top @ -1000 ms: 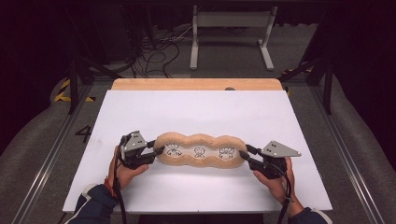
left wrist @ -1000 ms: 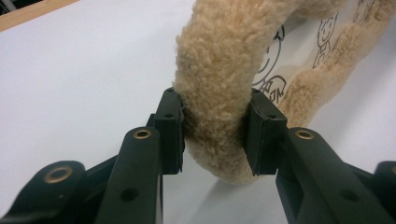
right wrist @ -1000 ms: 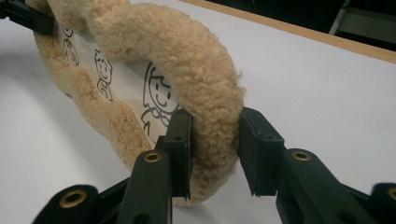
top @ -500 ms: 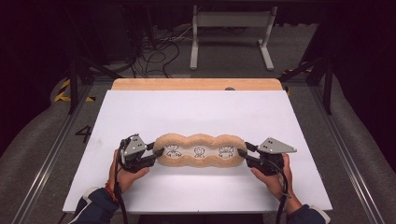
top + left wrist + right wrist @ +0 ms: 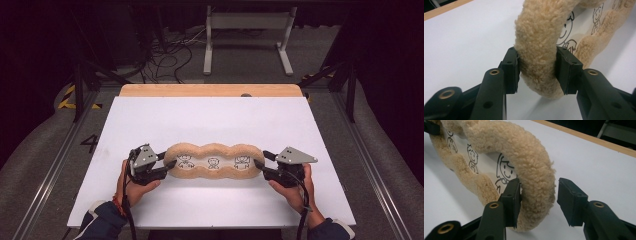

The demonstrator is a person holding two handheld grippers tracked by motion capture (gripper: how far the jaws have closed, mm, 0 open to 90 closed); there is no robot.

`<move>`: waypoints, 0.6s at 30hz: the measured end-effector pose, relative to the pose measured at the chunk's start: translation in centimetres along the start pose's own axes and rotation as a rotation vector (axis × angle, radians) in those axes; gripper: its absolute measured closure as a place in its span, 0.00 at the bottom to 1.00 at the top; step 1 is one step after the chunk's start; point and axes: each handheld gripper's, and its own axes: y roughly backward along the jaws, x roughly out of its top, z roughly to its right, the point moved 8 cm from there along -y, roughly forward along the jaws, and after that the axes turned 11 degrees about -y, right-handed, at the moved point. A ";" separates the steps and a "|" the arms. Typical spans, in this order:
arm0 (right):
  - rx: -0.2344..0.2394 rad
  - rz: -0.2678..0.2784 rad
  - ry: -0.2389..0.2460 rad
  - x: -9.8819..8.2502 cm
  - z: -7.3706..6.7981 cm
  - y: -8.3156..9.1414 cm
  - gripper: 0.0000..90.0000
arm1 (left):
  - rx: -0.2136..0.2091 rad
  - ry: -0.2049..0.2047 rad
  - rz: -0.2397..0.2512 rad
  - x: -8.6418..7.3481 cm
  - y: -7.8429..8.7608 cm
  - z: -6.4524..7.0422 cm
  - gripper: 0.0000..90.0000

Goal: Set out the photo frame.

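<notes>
Fleece-rimmed beige cloth piece (image 5: 214,161), long and three-lobed, with a white middle printed with three little cartoon figures, lies stretched between my two tongs on the white bench (image 5: 200,120). My left tongs (image 5: 167,163) bite one end: in the left gripper view both black pads (image 5: 511,67) press into the woolly rim (image 5: 537,55), so that grip looks firm. My right tongs (image 5: 260,166) sit at the other end with their jaws astride the rim; in the right gripper view the near pad (image 5: 512,195) touches the fleece (image 5: 534,177), while the far pad (image 5: 571,197) stands just clear of it, so I read this side as parted and not clamping.

As I judge it, the piece is laid out straight and flat, and one end is secured. What seems left is for the right side either to close for a two-ended lift or pull, or to draw away; I cannot say which.

Count: one cloth piece, three lobes, three printed figures, two tongs, one bench. Beyond the far edge of the white sheet, away from both tongs, a strip of bare wood (image 5: 210,90) shows.
</notes>
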 end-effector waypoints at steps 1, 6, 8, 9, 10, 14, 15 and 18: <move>-0.002 -0.001 0.003 0.1 0.0 0.1 0.58 | 0.003 -0.005 -0.001 0.0 0.0 0.0 0.62; -0.011 -0.005 0.003 0.4 0.2 0.0 0.52 | 0.002 -0.010 -0.005 0.0 -0.3 -0.1 0.58; -0.015 -0.009 -0.002 0.4 0.3 0.0 0.49 | 0.004 -0.011 -0.008 0.0 -0.3 -0.1 0.53; -0.019 -0.011 -0.003 0.4 0.3 0.0 0.47 | 0.004 -0.013 -0.008 0.0 -0.3 -0.1 0.51; -0.019 -0.014 -0.003 0.4 0.4 0.0 0.44 | 0.008 -0.014 -0.009 0.0 -0.2 -0.1 0.48; -0.022 -0.022 -0.011 0.5 0.5 0.0 0.36 | 0.006 -0.014 0.001 0.0 0.0 -0.2 0.41; -0.024 -0.022 -0.007 0.6 0.5 0.0 0.33 | 0.024 -0.020 -0.006 -0.1 0.1 -0.3 0.33; -0.020 -0.025 -0.016 0.6 0.6 0.0 0.25 | 0.015 -0.015 0.005 0.0 0.2 -0.3 0.25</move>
